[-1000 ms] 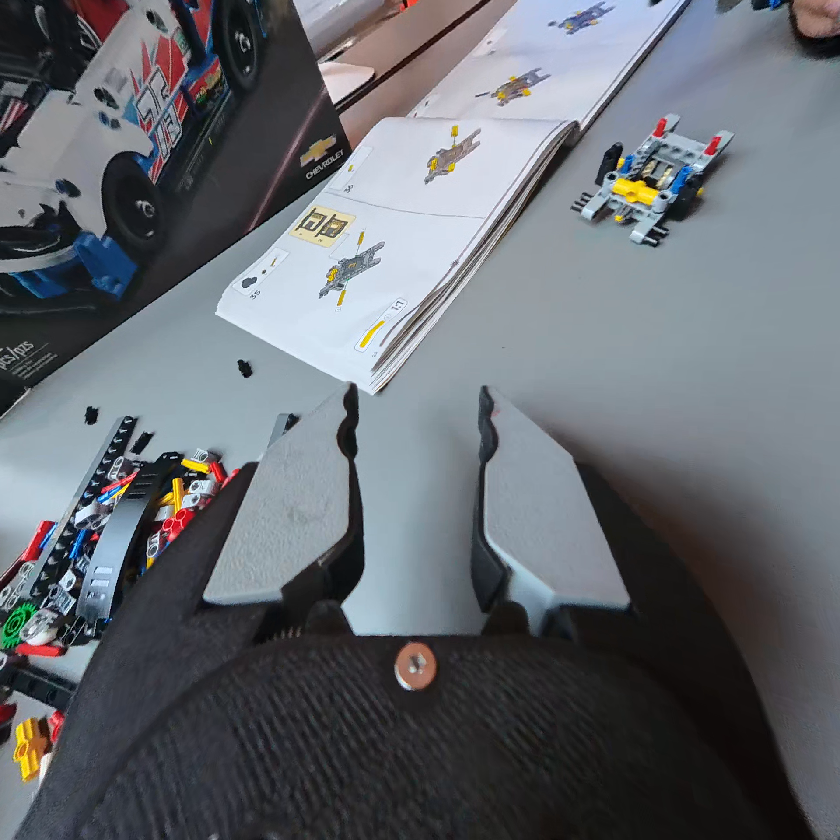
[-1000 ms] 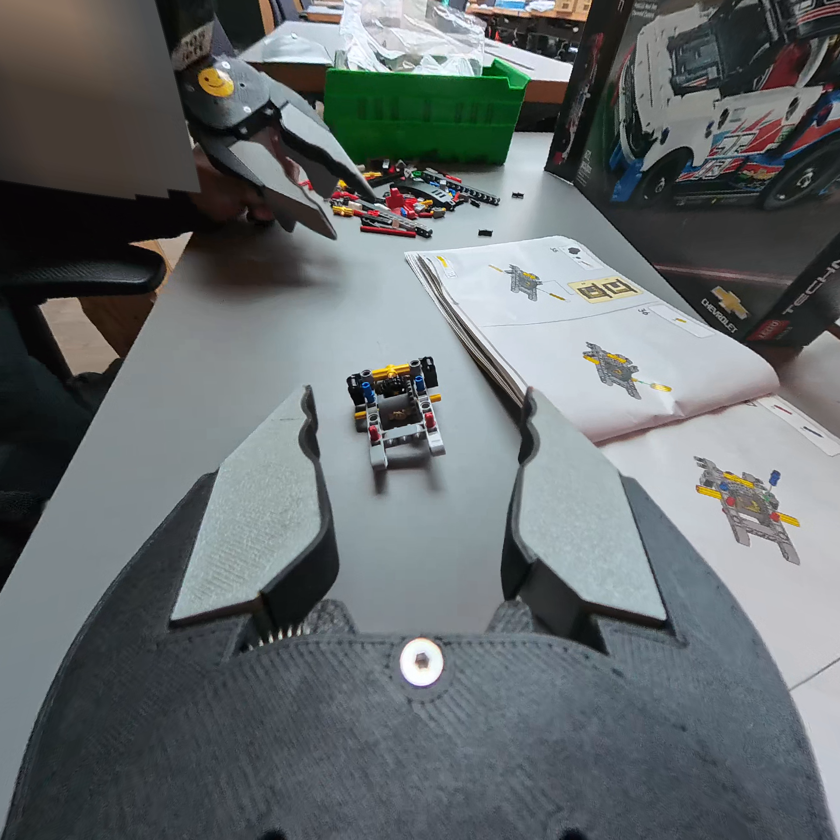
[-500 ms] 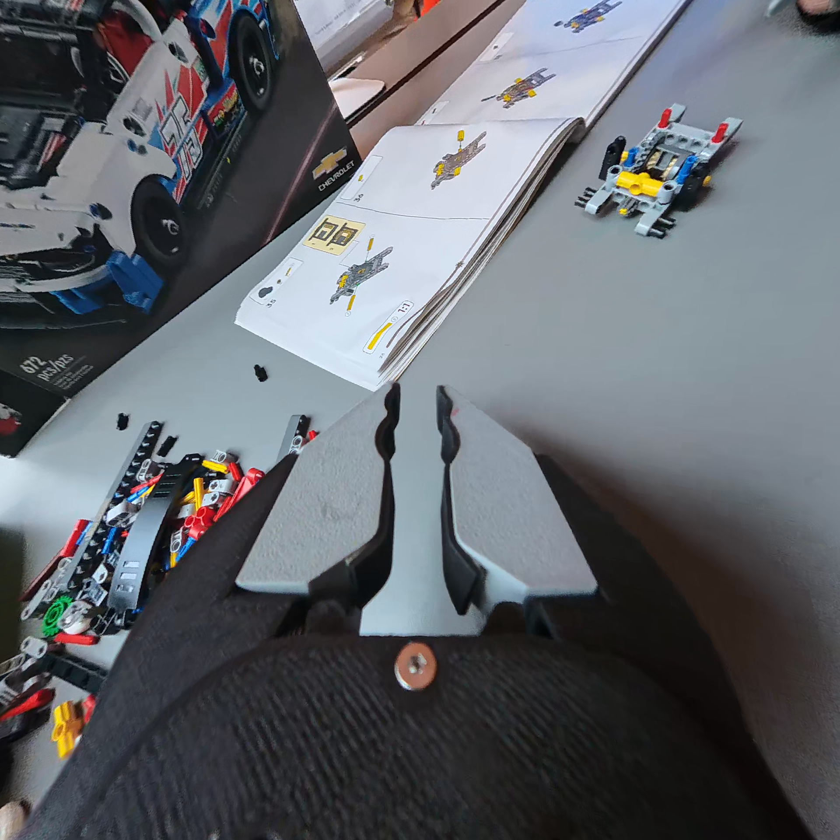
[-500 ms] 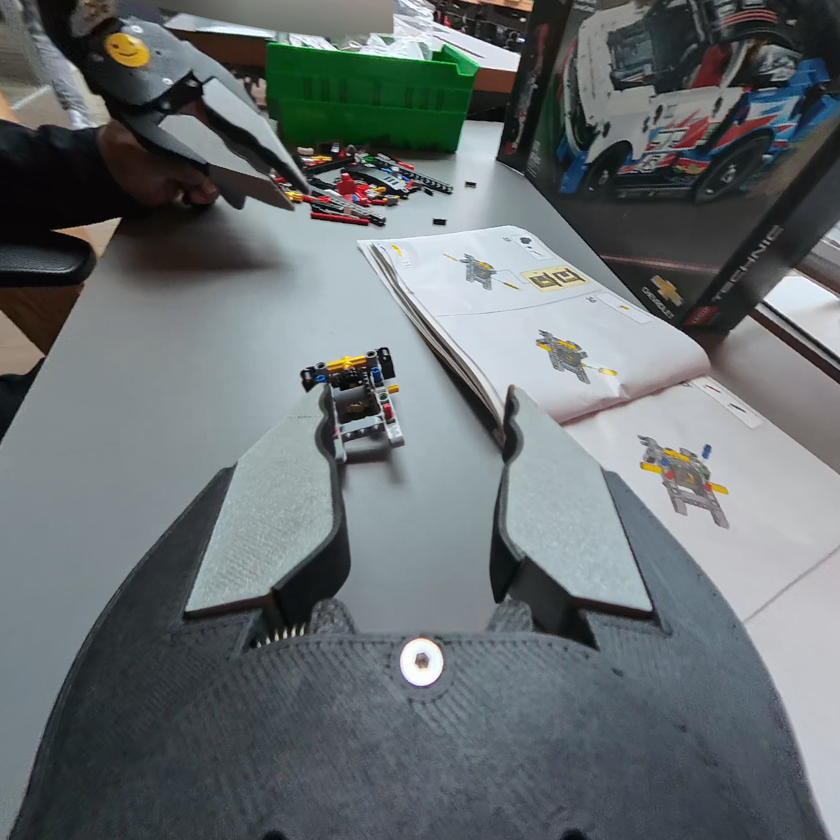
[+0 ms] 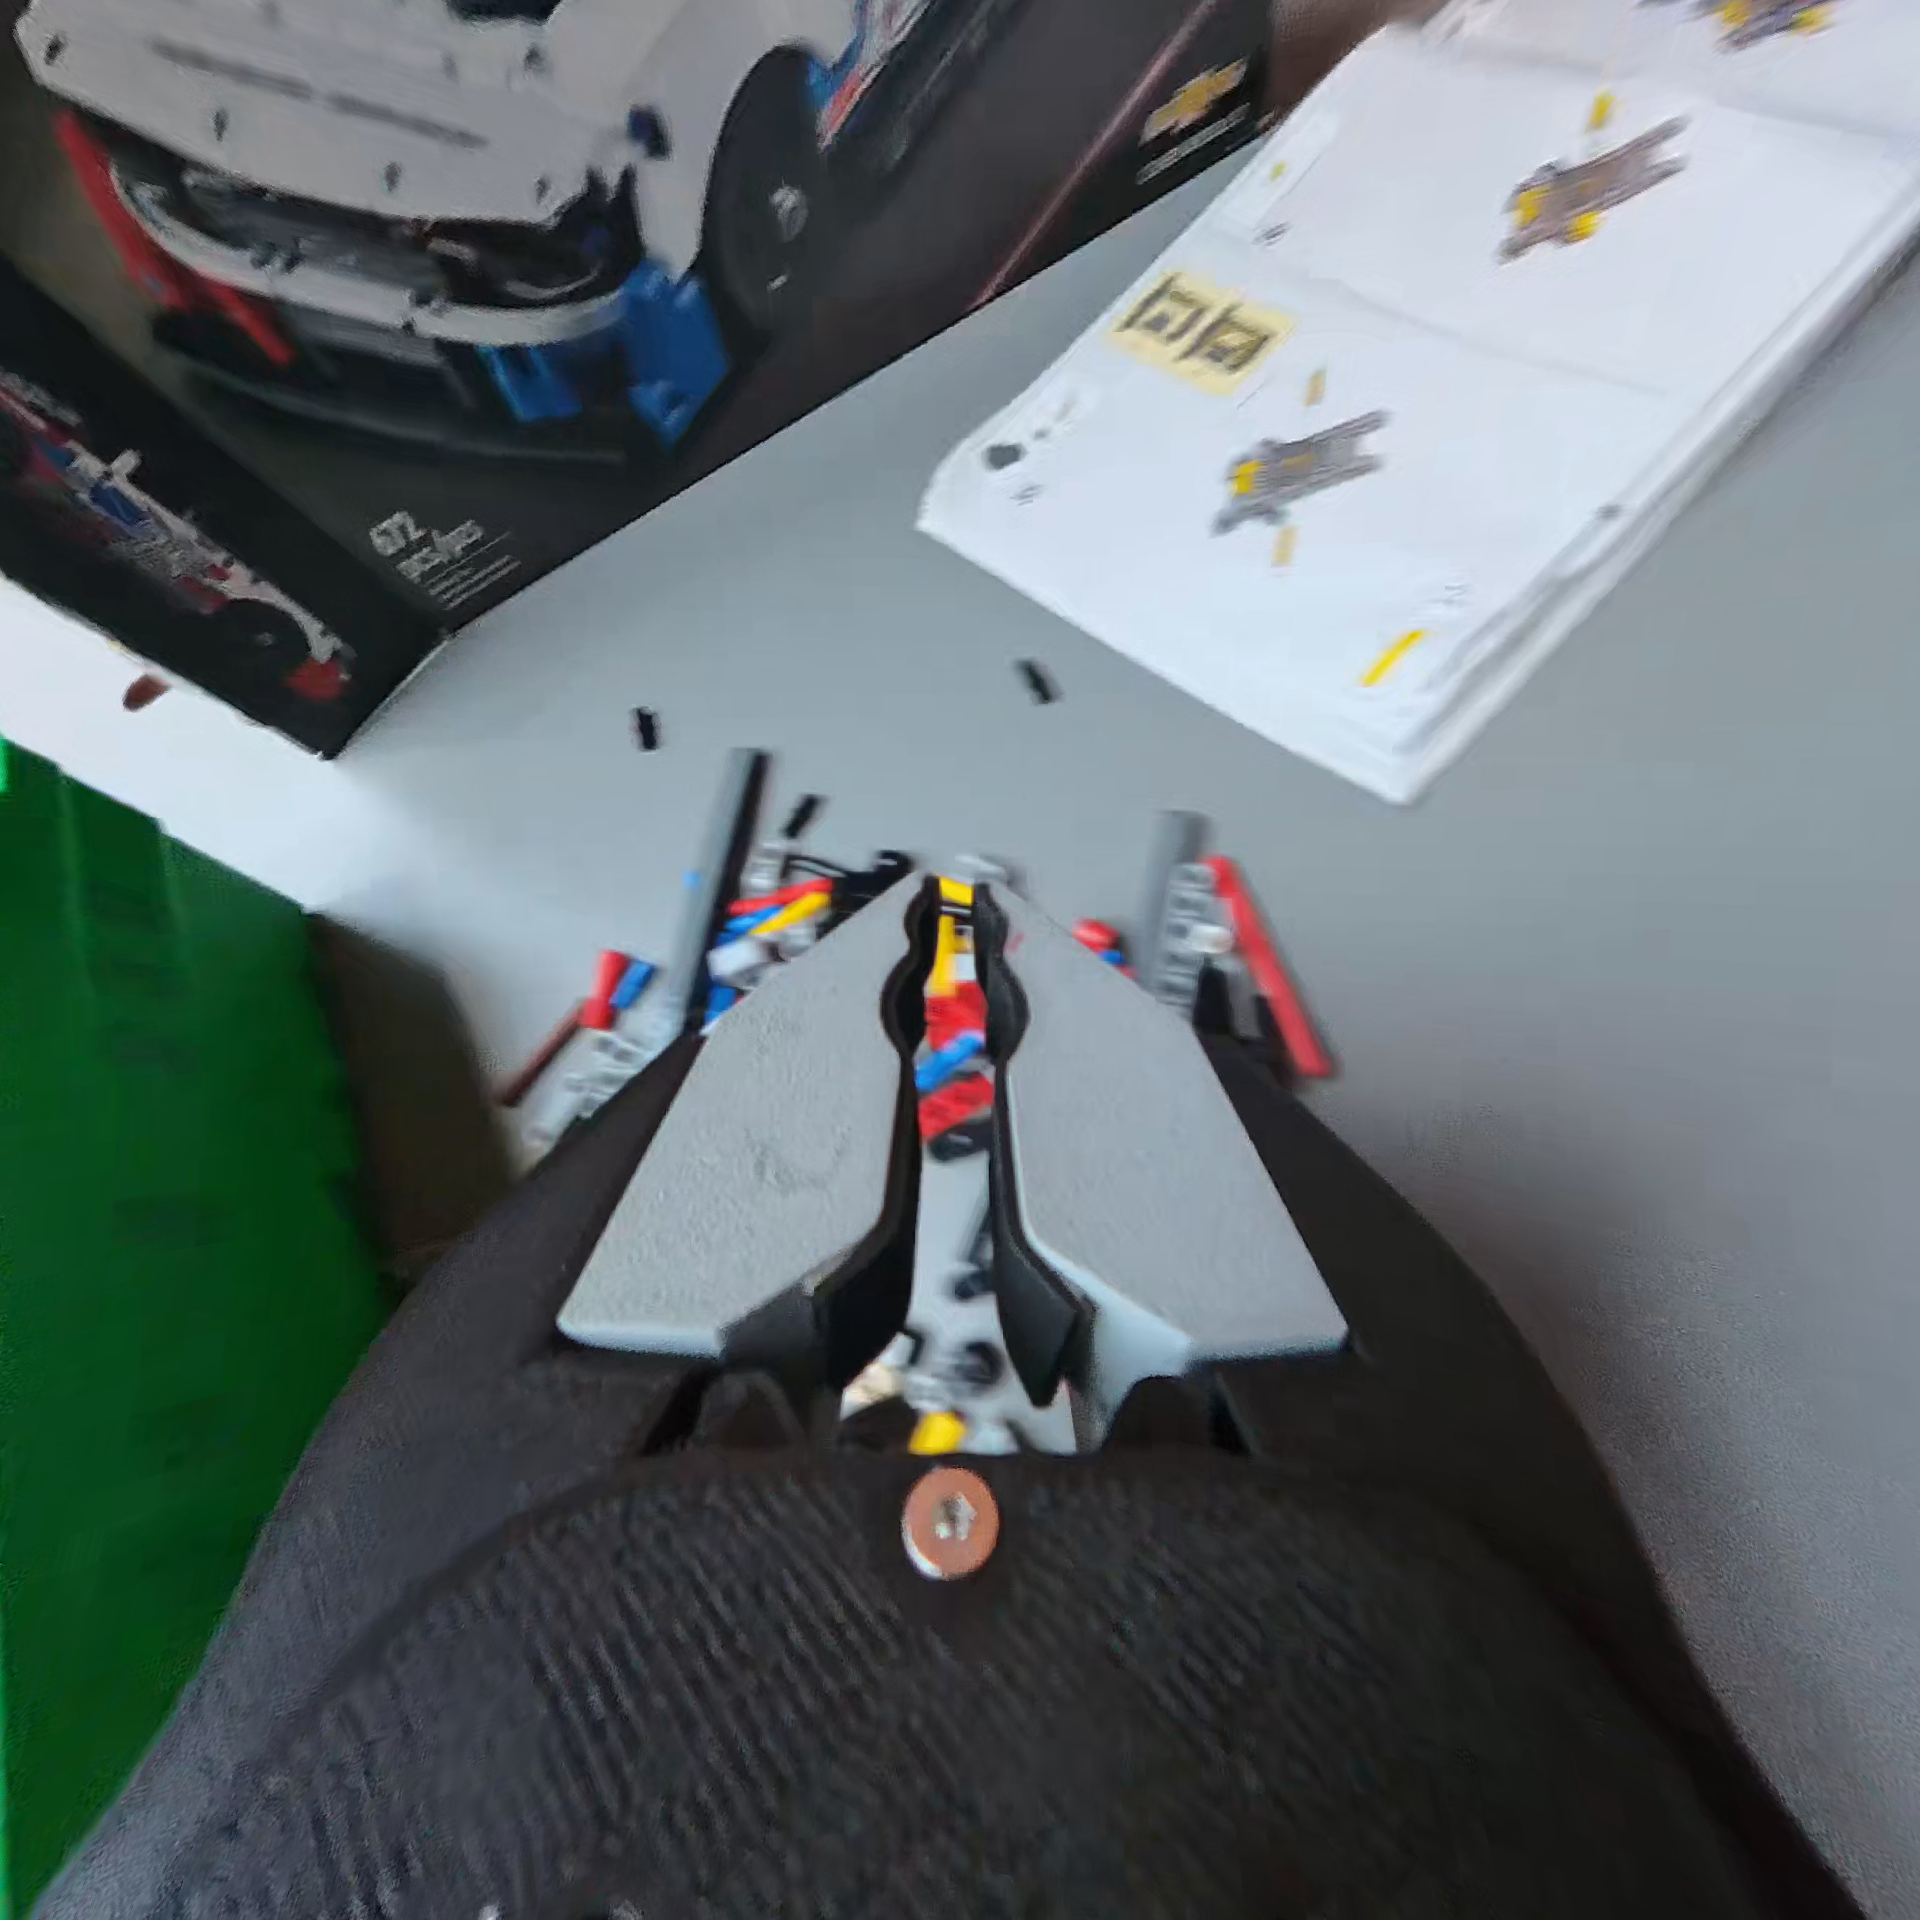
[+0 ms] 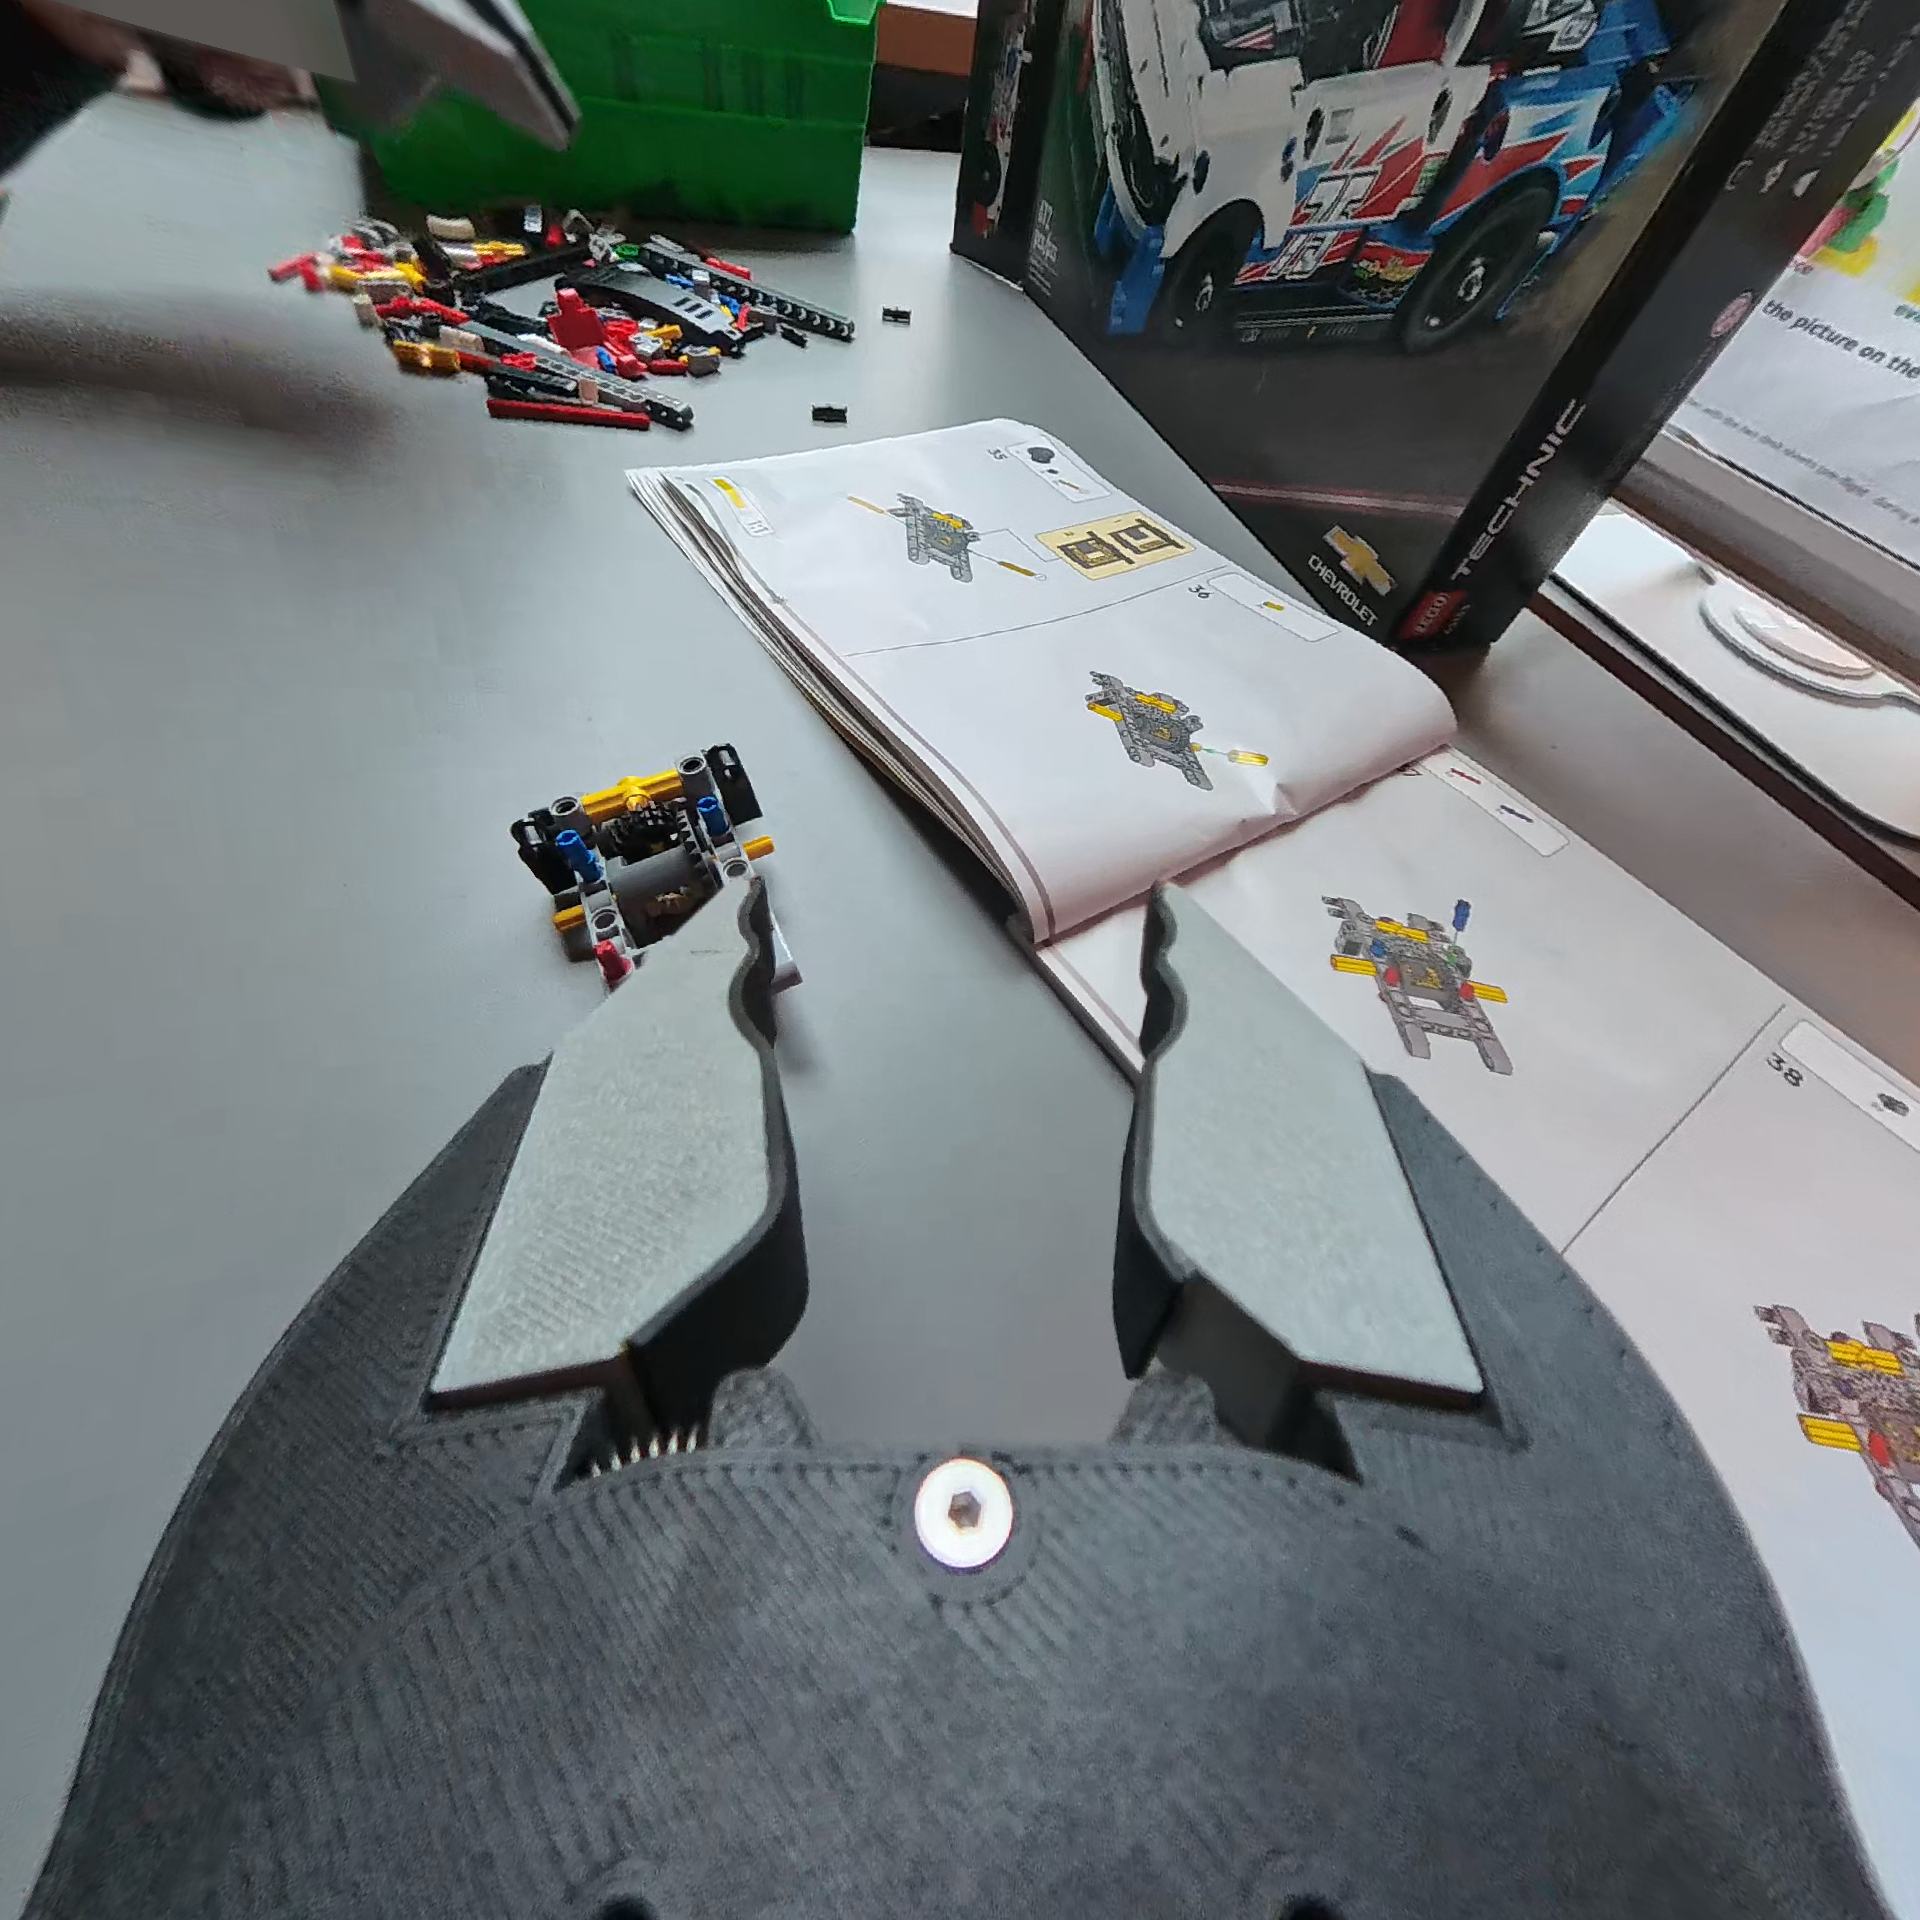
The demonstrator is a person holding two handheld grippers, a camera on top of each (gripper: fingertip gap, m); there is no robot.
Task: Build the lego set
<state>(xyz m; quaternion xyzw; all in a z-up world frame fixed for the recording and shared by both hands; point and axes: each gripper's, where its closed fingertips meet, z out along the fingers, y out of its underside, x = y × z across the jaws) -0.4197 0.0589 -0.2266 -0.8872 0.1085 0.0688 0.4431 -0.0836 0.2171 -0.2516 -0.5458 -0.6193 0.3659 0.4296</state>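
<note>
A small grey, black and yellow lego assembly point(image 6: 644, 852) stands on the grey table point(image 6: 260, 727). My right gripper point(image 6: 956, 904) is open and empty just right of it; its left fingertip point(image 6: 753, 935) covers the assembly's near end. A pile of loose lego pieces point(image 6: 561, 322) lies at the far end. My left gripper point(image 5: 951, 894) hovers over this pile point(image 5: 769, 935), its jaws almost together, with nothing clearly between them. The view is blurred. The left gripper also shows in the right wrist view point(image 6: 468, 62), above the pile.
The open instruction booklet point(image 6: 1039, 644) lies right of the assembly and also shows in the left wrist view point(image 5: 1455, 364). The set's box point(image 6: 1351, 208) stands behind it. A green bin point(image 6: 675, 104) stands past the pile, at left in the left wrist view point(image 5: 125, 1143). Spacing between my two grippers at the tips: around 40 centimeters.
My left gripper closed from open to nearly together and swung left over the loose pieces. My right gripper moved forward and right, so the assembly now sits at its left finger.
</note>
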